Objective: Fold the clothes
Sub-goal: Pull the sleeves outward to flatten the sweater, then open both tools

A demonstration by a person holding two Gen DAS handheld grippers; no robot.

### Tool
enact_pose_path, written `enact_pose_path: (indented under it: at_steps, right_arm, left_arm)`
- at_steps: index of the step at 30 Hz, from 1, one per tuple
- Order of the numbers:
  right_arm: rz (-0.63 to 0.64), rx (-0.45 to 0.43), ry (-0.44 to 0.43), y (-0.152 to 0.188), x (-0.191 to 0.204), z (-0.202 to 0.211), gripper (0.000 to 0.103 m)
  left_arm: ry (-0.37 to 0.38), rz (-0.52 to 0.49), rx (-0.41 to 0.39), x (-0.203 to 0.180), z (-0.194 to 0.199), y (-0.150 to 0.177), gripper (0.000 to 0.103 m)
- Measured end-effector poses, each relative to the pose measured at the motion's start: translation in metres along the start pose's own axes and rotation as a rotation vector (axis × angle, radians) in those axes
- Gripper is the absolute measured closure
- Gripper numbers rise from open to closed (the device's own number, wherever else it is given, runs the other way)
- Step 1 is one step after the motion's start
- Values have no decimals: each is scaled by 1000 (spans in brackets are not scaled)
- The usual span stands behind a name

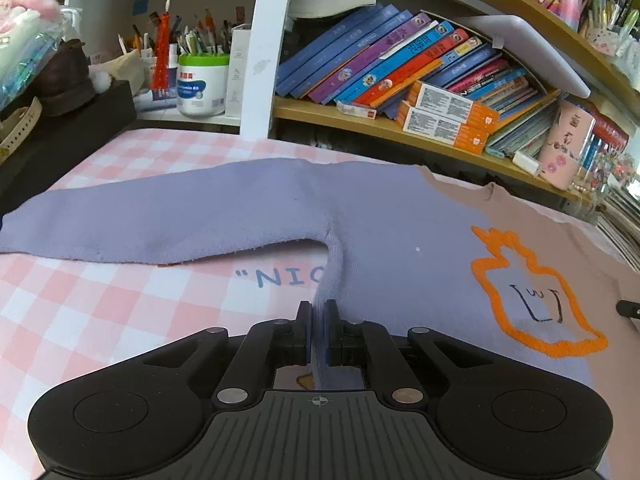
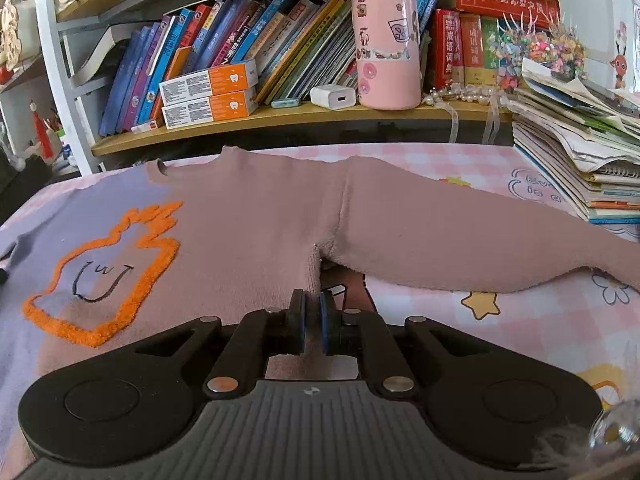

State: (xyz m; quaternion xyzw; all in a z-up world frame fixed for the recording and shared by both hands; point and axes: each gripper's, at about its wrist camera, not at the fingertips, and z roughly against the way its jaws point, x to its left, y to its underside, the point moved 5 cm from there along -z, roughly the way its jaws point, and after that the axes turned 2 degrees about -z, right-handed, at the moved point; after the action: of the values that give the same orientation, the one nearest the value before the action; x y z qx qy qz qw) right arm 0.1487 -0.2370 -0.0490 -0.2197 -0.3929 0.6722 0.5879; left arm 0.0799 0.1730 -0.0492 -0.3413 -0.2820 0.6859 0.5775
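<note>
A two-tone sweater lies flat on the pink checked cloth (image 1: 100, 300), lilac half (image 1: 392, 232) on the left, dusty pink half (image 2: 248, 216) on the right, with an orange outlined figure (image 1: 532, 300) on the chest. Its lilac sleeve (image 1: 140, 216) stretches out left; the pink sleeve (image 2: 460, 232) stretches out right. My left gripper (image 1: 319, 310) is shut on the lilac side edge below the armpit, fabric pinched up between the pads. My right gripper (image 2: 312, 300) is shut on the pink side edge below the other armpit.
A wooden shelf (image 2: 280, 118) of leaning books runs along the back, with a pink canister (image 2: 386, 44) and a white charger (image 2: 333, 97). A stack of notebooks (image 2: 576, 160) crowds the right edge. A pen jar (image 1: 202, 84) and dark box (image 1: 64, 120) stand back left.
</note>
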Motion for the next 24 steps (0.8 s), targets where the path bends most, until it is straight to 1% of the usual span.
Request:
enact_pose_path:
  at_steps: [3,6,11,14,17,24]
  right_arm:
    - [-13,1,-9,0,-3,0,95]
    - [-23,4,-18,0,-4,1,95]
    - [-16,9,-23,1,-4,3,93]
    - [-13,12,-27,2,-3,5,93]
    - [-9,14,-31,3,-3,7,90]
    - [-15,7,-47,8,-3,11,89]
  left_arm:
    - [-32,-43,-11,-6,6,5,92]
    - [-46,-86,-19,-12,10,8,89]
    - [-21,-28,-21,-6,11,8,84]
    - [-24,-30,-20,-9,11,8,82]
    - [-27,-35,-17,-12,10,8,77]
    - [-31,-36,-31,-16,13,12,75]
